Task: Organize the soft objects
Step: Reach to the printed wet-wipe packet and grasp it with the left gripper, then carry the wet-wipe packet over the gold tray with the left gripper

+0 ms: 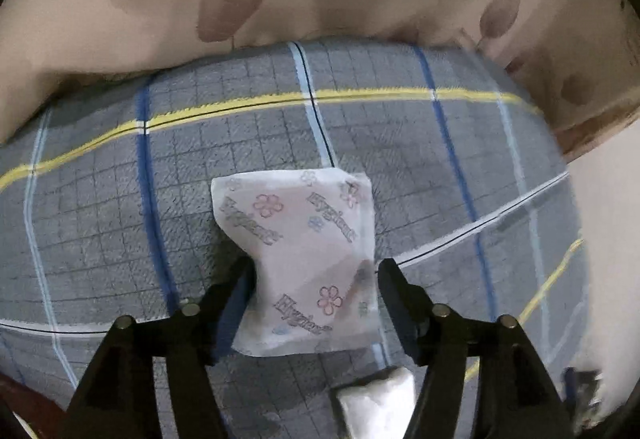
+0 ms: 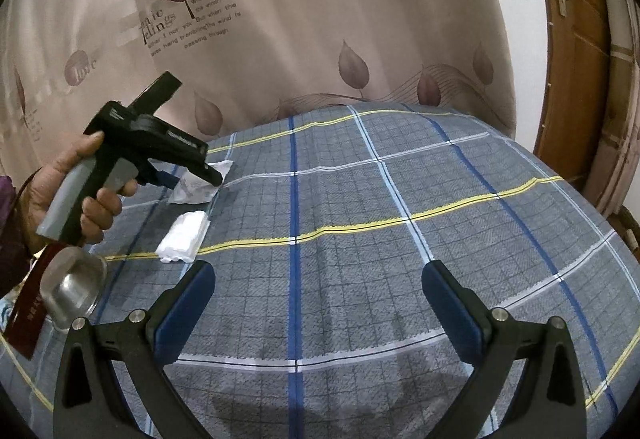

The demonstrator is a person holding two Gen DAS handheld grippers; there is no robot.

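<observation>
While the left gripper (image 1: pixel 316 271) is pointing steeply down at the plaid cloth (image 1: pixel 420 167), its jaws are standing wide apart around a white packet (image 1: pixel 304 239) printed with pink flowers and grey lettering. That packet is lying flat on the cloth between the fingers; the left finger's tip is sitting right at its pinched edge, the right one just clear of it, so nothing is being gripped. A white wad (image 1: pixel 378 399) is lying on the cloth just nearer the camera, beside the right finger. Seen from the right wrist, a hand (image 2: pixel 70 195) is holding the left gripper over the packet (image 2: pixel 200 183), with the wad (image 2: pixel 184 235) lying near it. A steel cup (image 2: pixel 76 287) is standing at the cloth's left edge beside a dark red box (image 2: pixel 30 315). Over bare cloth, the right gripper (image 2: pixel 318 285) is hanging with jaws spread, empty. A leaf-print curtain (image 2: pixel 320 19) is hanging behind.
</observation>
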